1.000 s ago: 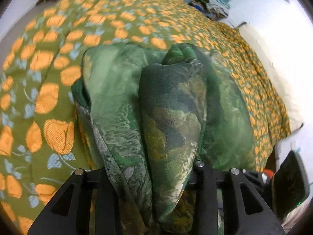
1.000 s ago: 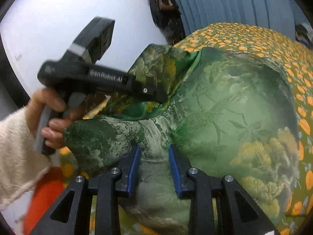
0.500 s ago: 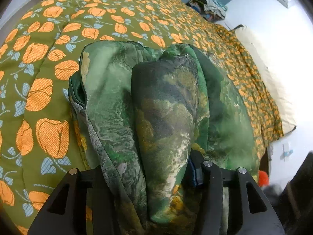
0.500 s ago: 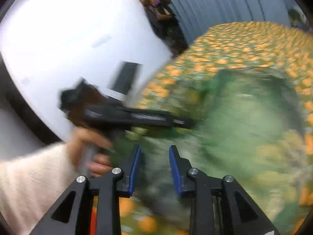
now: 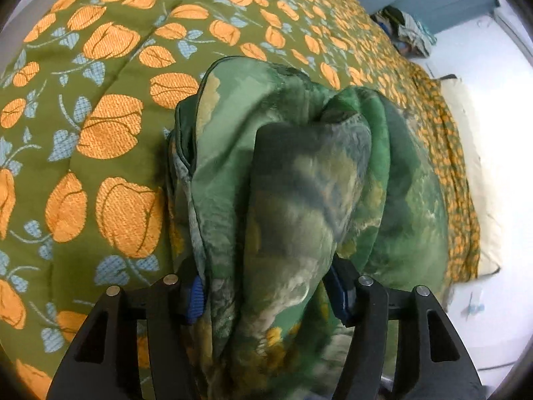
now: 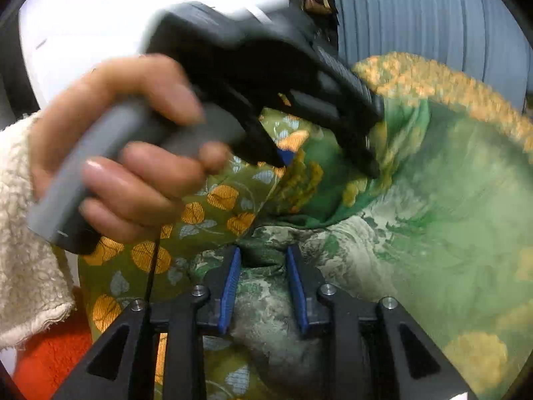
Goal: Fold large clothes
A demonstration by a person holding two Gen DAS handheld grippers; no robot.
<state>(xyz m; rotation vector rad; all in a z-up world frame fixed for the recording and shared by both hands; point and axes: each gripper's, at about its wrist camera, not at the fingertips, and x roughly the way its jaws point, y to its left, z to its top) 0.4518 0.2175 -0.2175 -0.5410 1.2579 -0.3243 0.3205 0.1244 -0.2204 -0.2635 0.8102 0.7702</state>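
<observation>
Two tools: both bear on one green printed garment lying on a bed with an orange-flowered green bedspread.

Left wrist view, garment: the garment [image 5: 299, 200] rises bunched straight ahead of the left tool [image 5: 266, 295], a thick folded ridge passing between its fingers.

Left wrist view, tool state: fingers spread wide with cloth filling the gap; whether the blue pads [image 5: 196, 298] are pressing it cannot be told.

Left wrist view, surroundings: bedspread [image 5: 110, 126] lies to the tool's left and beyond; a clothes pile [image 5: 408, 35] sits far ahead to the right.

Right wrist view, garment: cloth [image 6: 449, 206] spreads ahead and to the right of the right tool [image 6: 265, 288], a fold lying between its parted fingers, apparently unclamped.

Right wrist view, other tool: the left tool [image 6: 328, 165], held by the left hand [image 6: 133, 146], sits just ahead and to the left, tips in the cloth.

Doing the step well: probably a fold is being set down. Keep both layers aligned, lower the ridge flat before letting go, then smooth outward so the slippery fabric does not slide.
</observation>
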